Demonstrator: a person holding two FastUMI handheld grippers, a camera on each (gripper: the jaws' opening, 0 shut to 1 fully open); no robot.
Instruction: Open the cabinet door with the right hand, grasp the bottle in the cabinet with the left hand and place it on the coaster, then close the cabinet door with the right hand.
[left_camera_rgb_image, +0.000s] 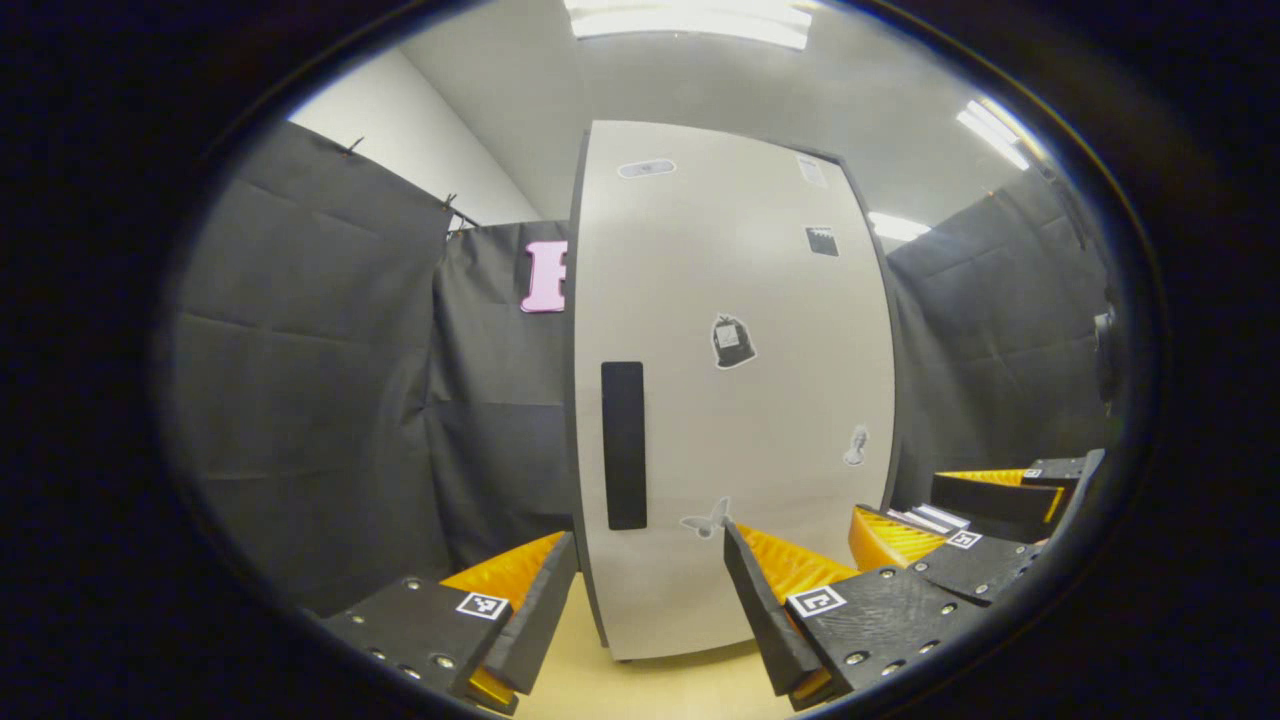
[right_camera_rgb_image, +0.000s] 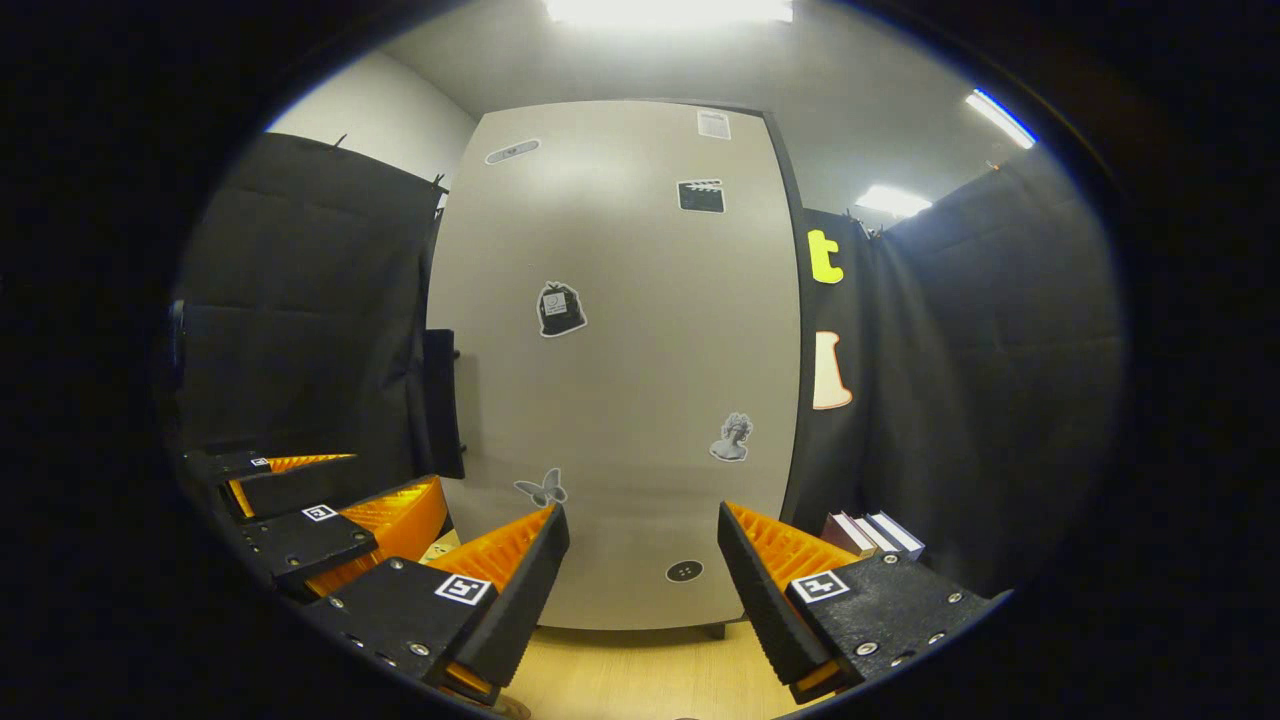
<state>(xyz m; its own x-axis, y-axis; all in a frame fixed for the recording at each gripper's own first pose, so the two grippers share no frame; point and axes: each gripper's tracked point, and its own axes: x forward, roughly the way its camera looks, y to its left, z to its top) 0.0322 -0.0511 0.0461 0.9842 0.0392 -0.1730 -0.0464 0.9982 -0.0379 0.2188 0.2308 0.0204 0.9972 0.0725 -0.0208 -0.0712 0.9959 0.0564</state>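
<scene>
Pale grey cabinet door (left_camera_rgb_image: 735, 400) fills frame centre in both views, closed, w/ dark vertical handle (left_camera_rgb_image: 624, 445) at its left edge. We see left gripper (left_camera_rgb_image: 650, 590) fingers spread, nothing between. Right gripper (right_camera_rgb_image: 640, 575) likewise spread wide, empty, facing lower door. Books (right_camera_rgb_image: 872, 533) lower right, by cabinet. Bottle/coaster: can't tell.

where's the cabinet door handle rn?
The handle is the dark vertical bar at the left edge of the closed cabinet door in the left gripper view, low on the door, just left of the butterfly sticker.
</scene>
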